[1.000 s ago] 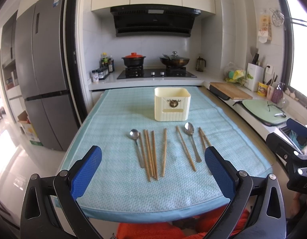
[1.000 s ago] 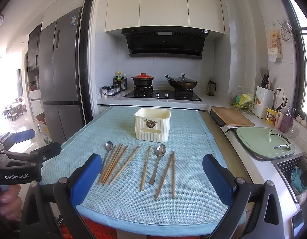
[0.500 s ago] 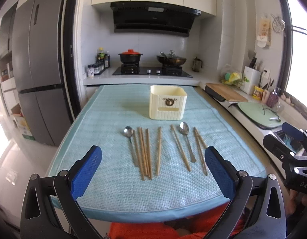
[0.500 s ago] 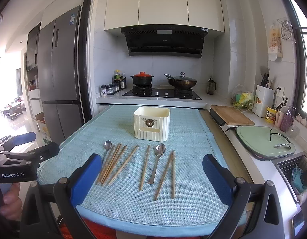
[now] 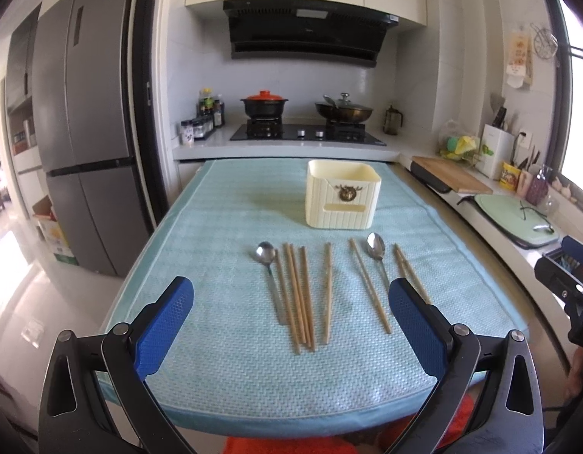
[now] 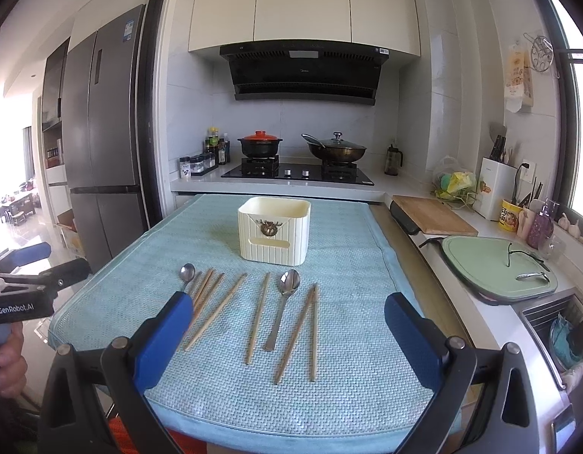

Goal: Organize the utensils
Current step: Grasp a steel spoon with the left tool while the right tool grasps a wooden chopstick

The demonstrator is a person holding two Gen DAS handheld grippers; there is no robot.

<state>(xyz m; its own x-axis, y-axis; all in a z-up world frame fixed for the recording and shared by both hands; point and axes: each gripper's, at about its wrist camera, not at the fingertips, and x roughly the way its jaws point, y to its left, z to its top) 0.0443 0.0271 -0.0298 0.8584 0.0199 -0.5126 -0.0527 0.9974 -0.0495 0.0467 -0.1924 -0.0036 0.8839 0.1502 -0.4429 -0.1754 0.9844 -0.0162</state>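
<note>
A cream utensil holder (image 5: 342,198) (image 6: 274,230) stands on the light blue mat (image 5: 223,370) (image 6: 348,389). In front of it lie several wooden chopsticks (image 5: 297,299) (image 6: 216,312) and two metal spoons, one at the left (image 5: 270,276) (image 6: 186,276) and one at the right (image 5: 378,255) (image 6: 284,304). My left gripper (image 5: 291,325) is open and empty over the mat's near edge. My right gripper (image 6: 287,335) is open and empty, also at the near edge. Each gripper shows at the side of the other's view, the right one (image 5: 567,280) and the left one (image 6: 23,283).
A stove with a red-lidded pot (image 5: 264,104) and a wok (image 5: 343,110) stands behind the table. A fridge (image 5: 83,132) is at the left. A cutting board (image 5: 450,179) and a green sink cover (image 5: 514,219) are on the right counter.
The left gripper has moved forward and lower toward the utensils, which look nearer now. The right gripper has come a little closer too. Both stay open and nothing on the mat has moved.
</note>
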